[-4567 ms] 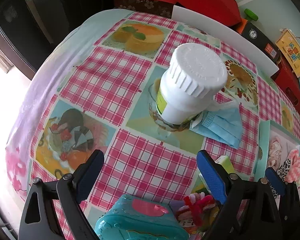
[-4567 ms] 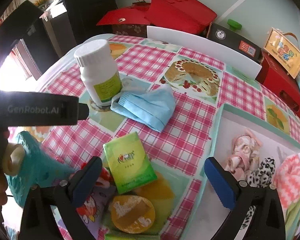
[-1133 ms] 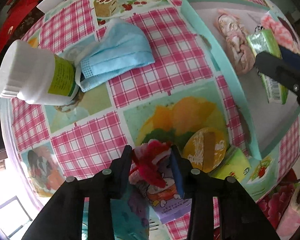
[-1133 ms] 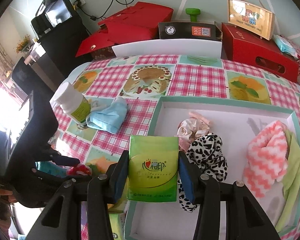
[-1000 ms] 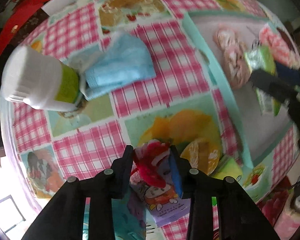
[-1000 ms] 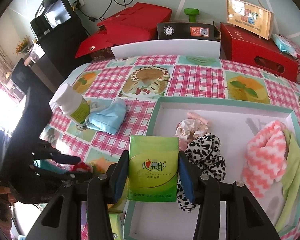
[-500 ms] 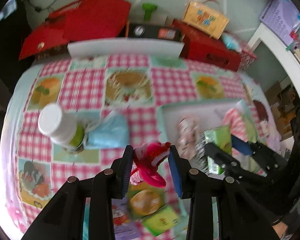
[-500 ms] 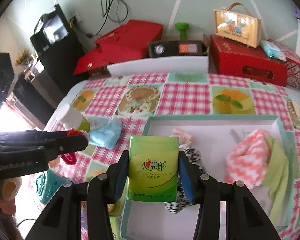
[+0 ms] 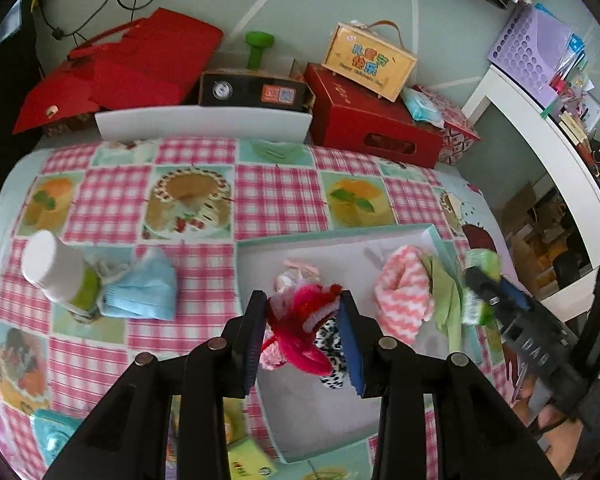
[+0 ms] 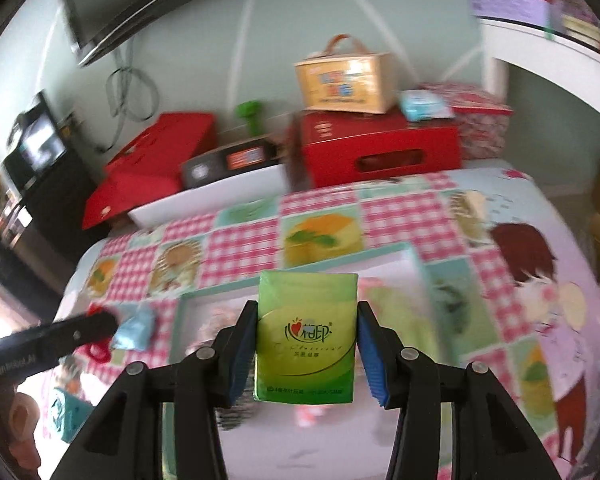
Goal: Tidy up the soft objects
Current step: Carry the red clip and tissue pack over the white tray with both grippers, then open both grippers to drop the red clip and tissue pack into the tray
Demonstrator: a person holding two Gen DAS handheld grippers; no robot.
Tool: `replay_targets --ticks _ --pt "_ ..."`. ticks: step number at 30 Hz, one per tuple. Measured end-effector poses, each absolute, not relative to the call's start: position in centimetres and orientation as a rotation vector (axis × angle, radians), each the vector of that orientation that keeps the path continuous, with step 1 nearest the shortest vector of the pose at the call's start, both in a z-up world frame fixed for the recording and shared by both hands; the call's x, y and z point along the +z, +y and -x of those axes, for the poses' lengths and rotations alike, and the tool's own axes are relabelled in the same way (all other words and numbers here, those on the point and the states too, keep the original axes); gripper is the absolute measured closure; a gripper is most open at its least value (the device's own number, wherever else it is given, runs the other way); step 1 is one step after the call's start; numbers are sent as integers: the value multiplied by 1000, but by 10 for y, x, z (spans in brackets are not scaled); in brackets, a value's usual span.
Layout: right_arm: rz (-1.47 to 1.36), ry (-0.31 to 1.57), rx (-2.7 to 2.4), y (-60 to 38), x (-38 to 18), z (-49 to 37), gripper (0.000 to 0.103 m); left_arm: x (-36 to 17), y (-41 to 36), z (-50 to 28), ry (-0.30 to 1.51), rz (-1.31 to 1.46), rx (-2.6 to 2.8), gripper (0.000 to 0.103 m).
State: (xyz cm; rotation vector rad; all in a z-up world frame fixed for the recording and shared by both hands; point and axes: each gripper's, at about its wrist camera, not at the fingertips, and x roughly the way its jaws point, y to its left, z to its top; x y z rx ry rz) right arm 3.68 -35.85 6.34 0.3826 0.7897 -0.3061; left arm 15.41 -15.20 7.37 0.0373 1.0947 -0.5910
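Clamping a red and pink fuzzy scrunchie, the left gripper hangs above the near-left part of the teal-rimmed tray, both pads pressed into the fluff. Right gripper is closed on a green tissue pack, held upright over the tray's right side; in the left wrist view that pack shows blurred, just past the tray's right rim.

Inside the tray: a pink-and-white knitted cloth touching a light green cloth on its right, a pale floral scrunchie near the tray's left rim, and a leopard-print scrunchie partly hidden behind the held red one.

Left of the tray, on the checked tablecloth: a blue face mask touching a white-capped bottle, both well apart from the tray. Near the tray's front-left corner, a teal box and green packets, partly blocked by the left gripper's arms.

Beyond the tray's far rim, off the table: red boxes, a black box, a yellow carry case.
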Motion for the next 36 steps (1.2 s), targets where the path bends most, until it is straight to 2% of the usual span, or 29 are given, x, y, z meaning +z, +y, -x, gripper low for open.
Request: replay_targets --ticks 10,28,32,33,35,36 --pt "-455 809 -458 -410 55 -8 53 44 -169 -140 1154 -54 -605 66" --pt "-445 1061 -414 -392 -11 -33 53 -5 -170 -120 1286 -127 -575 65" --pt "-433 1074 -416 -389 -10 -35 53 -2 -170 -120 1290 -128 -579 60" --pt "-427 1074 -421 -388 -8 -34 51 0 -170 -120 1288 -129 -577 59" --pt "-414 1070 -435 -386 -4 -34 41 4 -169 -120 1273 -129 -574 53" --pt "-407 1065 -442 -385 -1 -34 32 7 -168 -121 1264 -127 -574 47"
